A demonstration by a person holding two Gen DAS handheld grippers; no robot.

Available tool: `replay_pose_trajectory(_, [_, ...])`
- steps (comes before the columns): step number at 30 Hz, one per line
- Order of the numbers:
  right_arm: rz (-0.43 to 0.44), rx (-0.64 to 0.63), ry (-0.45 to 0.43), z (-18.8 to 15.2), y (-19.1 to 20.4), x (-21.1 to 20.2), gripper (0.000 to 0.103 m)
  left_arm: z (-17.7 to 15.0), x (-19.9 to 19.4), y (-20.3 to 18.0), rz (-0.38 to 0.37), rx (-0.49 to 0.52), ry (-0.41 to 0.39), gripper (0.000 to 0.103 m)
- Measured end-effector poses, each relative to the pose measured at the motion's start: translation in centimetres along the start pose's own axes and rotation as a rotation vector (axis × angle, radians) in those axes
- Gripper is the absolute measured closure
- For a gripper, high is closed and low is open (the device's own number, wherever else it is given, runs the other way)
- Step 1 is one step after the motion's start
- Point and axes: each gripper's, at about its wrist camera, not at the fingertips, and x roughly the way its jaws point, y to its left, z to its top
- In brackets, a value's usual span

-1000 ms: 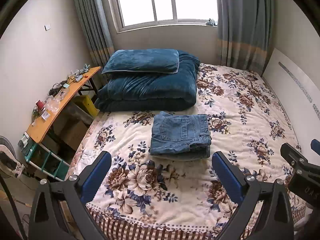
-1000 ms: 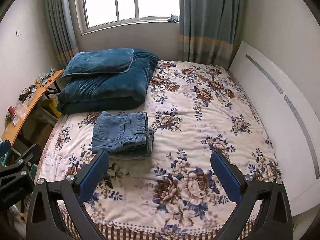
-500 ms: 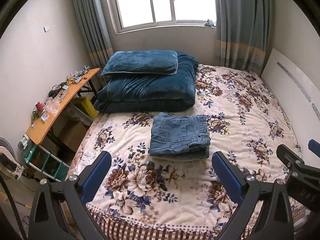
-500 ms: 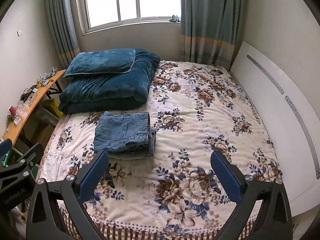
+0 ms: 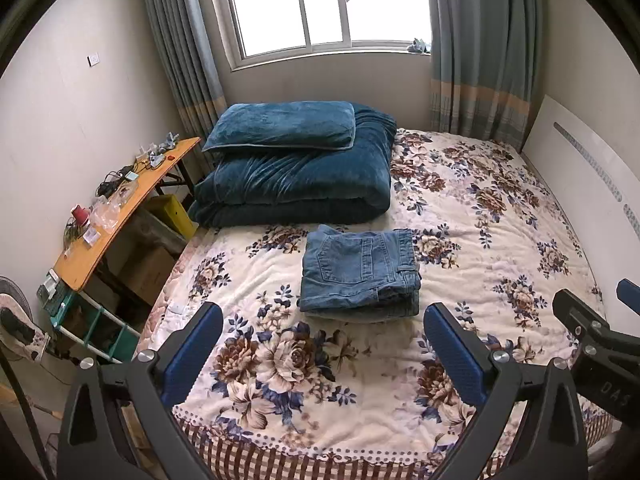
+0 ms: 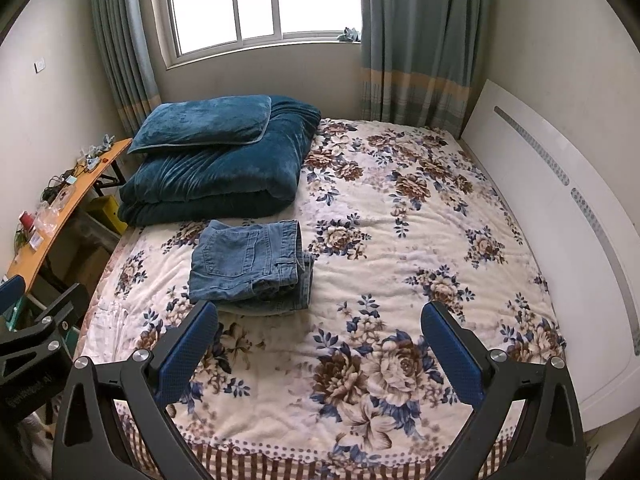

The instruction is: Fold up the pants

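A pair of blue denim pants [image 5: 360, 272] lies folded into a compact stack on the floral bedspread [image 5: 500, 240], just in front of the blue bedding. It also shows in the right wrist view [image 6: 250, 266]. My left gripper [image 5: 324, 328] is open and empty, held above the bed's near edge, short of the pants. My right gripper [image 6: 320, 326] is open and empty, to the right of the pants and back from them. The right gripper's body shows at the right edge of the left wrist view [image 5: 596, 340].
A folded dark blue quilt [image 5: 296, 184] with a pillow [image 5: 280, 124] on top sits at the bed's far left. A cluttered wooden desk [image 5: 120, 212] stands left of the bed. A white headboard panel [image 6: 560, 216] runs along the right. Window and curtains are behind.
Both grippers have drifted slightly, so the bed and pants shift a little in view. The pants stay folded and untouched.
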Motion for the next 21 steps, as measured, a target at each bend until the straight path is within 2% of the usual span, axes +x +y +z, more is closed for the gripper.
replay_pose_trajectory(21, [0.014, 0.016, 0.01, -1.4, 1.3, -0.1, 0.0, 0.3, 0.5, 0.0, -0.006, 0.009, -0.003, 0.0])
